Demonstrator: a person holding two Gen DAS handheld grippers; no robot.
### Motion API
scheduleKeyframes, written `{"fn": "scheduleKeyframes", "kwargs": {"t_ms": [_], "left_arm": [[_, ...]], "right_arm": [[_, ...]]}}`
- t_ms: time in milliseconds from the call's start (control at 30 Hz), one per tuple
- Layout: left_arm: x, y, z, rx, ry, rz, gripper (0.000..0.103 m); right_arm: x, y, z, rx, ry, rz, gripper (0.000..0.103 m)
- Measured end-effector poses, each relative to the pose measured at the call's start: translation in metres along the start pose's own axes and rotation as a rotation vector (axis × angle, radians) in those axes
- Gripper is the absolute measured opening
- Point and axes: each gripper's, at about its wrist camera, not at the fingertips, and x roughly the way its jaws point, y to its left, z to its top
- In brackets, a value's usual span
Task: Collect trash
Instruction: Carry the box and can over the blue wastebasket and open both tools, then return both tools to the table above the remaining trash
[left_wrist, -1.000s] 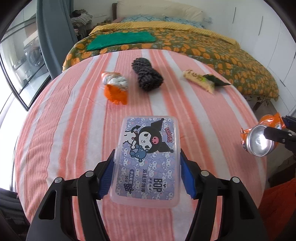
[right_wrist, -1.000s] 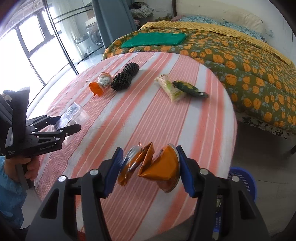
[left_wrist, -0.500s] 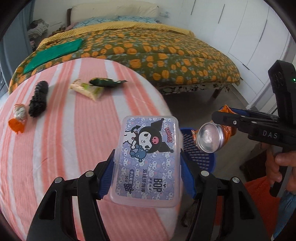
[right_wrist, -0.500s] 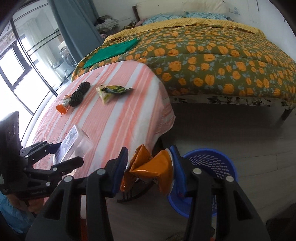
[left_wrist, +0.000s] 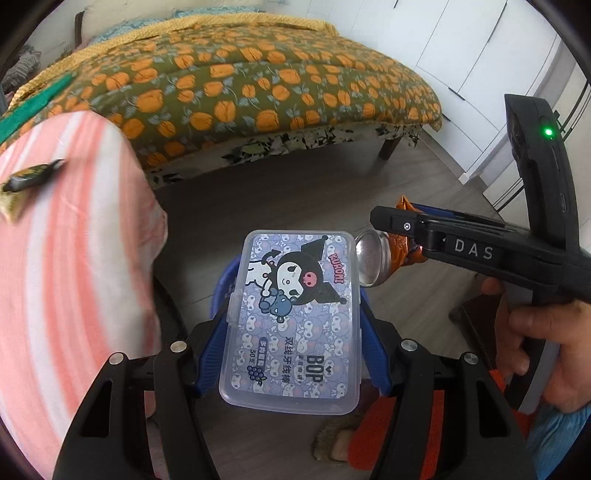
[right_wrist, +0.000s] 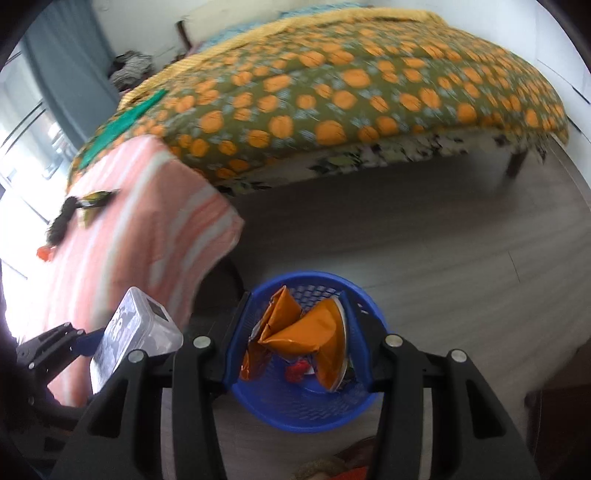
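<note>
My left gripper (left_wrist: 295, 325) is shut on a clear plastic box with a cartoon label (left_wrist: 295, 317), held over the floor beside the table. A blue basket (left_wrist: 223, 284) peeks out from under the box. My right gripper (right_wrist: 295, 328) is shut on a crushed orange can (right_wrist: 299, 332) and hangs right above the blue basket (right_wrist: 295, 410), which has some red and white trash in it. The left wrist view shows the can (left_wrist: 373, 258) and the right gripper (left_wrist: 402, 236) just right of the box. The box (right_wrist: 129, 339) appears at the lower left of the right wrist view.
The table with a pink striped cloth (left_wrist: 66, 258) is at the left, with a green wrapper (left_wrist: 33, 175), a black roll (right_wrist: 62, 221) and an orange piece (right_wrist: 44, 253) on it. A bed with an orange-patterned cover (right_wrist: 332, 92) stands behind. White cabinets (left_wrist: 461, 55) line the right wall.
Both grippers swung away from the table top to the floor side with their loads. The right gripper squeezed the can tighter and now hangs over the blue basket.
</note>
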Motion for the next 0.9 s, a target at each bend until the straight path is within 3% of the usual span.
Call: {"fn": "scheduleKeyframes", "kwargs": {"t_ms": [333,367,400,433,500,667,900], "left_arm": [[0.086,-0.007,0.001,-0.019,0.049,0.019,0.063],[0.093,-0.006,0.001,-0.022,0.048,0.014,0.066],[0.099,-0.004,0.002,-0.023,0.047,0.014,0.078],[0.104,-0.004,0.002,-0.024,0.045,0.031,0.082],[0.107,-0.005,0.004,-0.017,0.039,0.055,0.084],[0.088,-0.008,0.003,0.006,0.006,0.056,0.088],[0.014,-0.008,-0.01,-0.014,-0.097,-0.017,0.092]], "right_arm": [[0.043,-0.055,-0.007,0.146,0.054,0.033,0.05],[0.047,-0.058,-0.007,0.16,0.058,0.04,0.056],[0.05,-0.061,-0.007,0.177,0.061,0.044,0.066],[0.051,-0.063,-0.007,0.194,0.058,0.047,0.079],[0.05,-0.066,-0.006,0.223,0.047,0.048,0.079],[0.035,-0.062,-0.002,0.22,-0.007,0.021,0.08],[0.002,-0.05,-0.002,0.188,-0.131,-0.083,0.087]]}}
